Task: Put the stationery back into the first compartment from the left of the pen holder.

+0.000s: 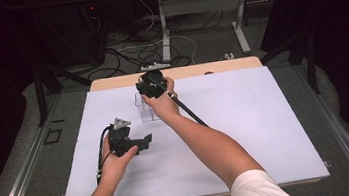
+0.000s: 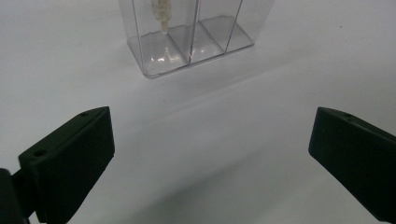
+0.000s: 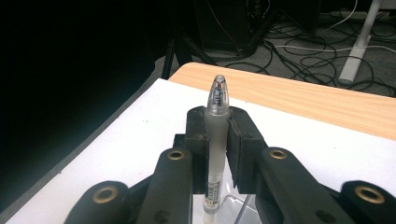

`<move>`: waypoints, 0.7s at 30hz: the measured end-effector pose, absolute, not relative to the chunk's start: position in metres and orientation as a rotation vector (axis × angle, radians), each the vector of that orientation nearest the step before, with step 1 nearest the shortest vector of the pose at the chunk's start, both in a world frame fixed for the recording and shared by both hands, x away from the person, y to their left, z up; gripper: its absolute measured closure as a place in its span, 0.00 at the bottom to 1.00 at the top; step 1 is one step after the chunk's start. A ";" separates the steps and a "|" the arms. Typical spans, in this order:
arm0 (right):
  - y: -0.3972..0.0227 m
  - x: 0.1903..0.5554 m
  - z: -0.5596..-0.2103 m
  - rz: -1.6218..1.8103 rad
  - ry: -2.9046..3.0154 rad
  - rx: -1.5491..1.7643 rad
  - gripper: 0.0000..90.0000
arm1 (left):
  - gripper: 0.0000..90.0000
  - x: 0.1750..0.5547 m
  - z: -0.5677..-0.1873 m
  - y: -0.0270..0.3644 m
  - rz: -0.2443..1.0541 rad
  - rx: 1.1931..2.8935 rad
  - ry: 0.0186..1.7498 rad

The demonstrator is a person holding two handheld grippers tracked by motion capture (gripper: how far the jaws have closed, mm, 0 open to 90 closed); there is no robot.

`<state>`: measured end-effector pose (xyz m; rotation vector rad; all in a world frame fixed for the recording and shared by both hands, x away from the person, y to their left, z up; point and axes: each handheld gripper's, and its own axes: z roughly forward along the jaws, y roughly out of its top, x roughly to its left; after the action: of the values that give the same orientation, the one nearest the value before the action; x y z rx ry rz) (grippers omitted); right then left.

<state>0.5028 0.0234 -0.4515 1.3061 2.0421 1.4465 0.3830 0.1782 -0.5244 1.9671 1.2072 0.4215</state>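
Right now the right tongs (image 3: pixel 218 140) are clenched on a pen (image 3: pixel 217 135) with a frosted, see-through barrel; the two black jaws press on its sides and the pen stands upright between them, its rounded clear cap rising above the jaw tips. Below the jaws, the lower end of the pen goes down toward the rim of the clear plastic organizer (image 3: pixel 233 205), which is seen at the bottom of the right gripper view. In the high view the right tongs (image 1: pixel 145 92) are directly over this organizer (image 1: pixel 147 110), and the right hand (image 1: pixel 161 99) holds them from the near side, with a black cable going back along the forearm.

In the left gripper view, a pale thin piece (image 2: pixel 161 18) hangs inside the left compartment of the organizer (image 2: pixel 191 42); its top is cut off by the picture edge, so I cannot tell if it is the same pen.

The left tongs (image 2: pixel 210 149) are released, the jaws stand wide apart with nothing between them, and they point toward the organizer from the near left side, a little apart from it. The left hand (image 1: pixel 114 160) keeps them low over the white sheet (image 1: pixel 247 134) that covers the worktop (image 1: pixel 179 72). Behind the organizer, a strip of bare wood of the worktop is visible at the far edge.
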 end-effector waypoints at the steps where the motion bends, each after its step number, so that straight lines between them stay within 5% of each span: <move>1: 0.024 0.502 -0.452 1.446 2.043 1.305 0.89 | 0.00 0.383 -0.525 0.178 0.421 1.956 1.210; 9: 0.023 0.501 -0.450 1.444 2.036 1.304 0.88 | 0.00 0.382 -0.525 0.177 0.413 1.965 1.200; 21: 0.003 0.494 -0.435 1.504 2.007 1.262 0.61 | 0.00 0.384 -0.525 0.177 0.427 1.967 1.201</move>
<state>0.4939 0.0029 -0.4349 1.2624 2.0070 1.5039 0.3839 0.1771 -0.5252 1.9671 1.2005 0.4265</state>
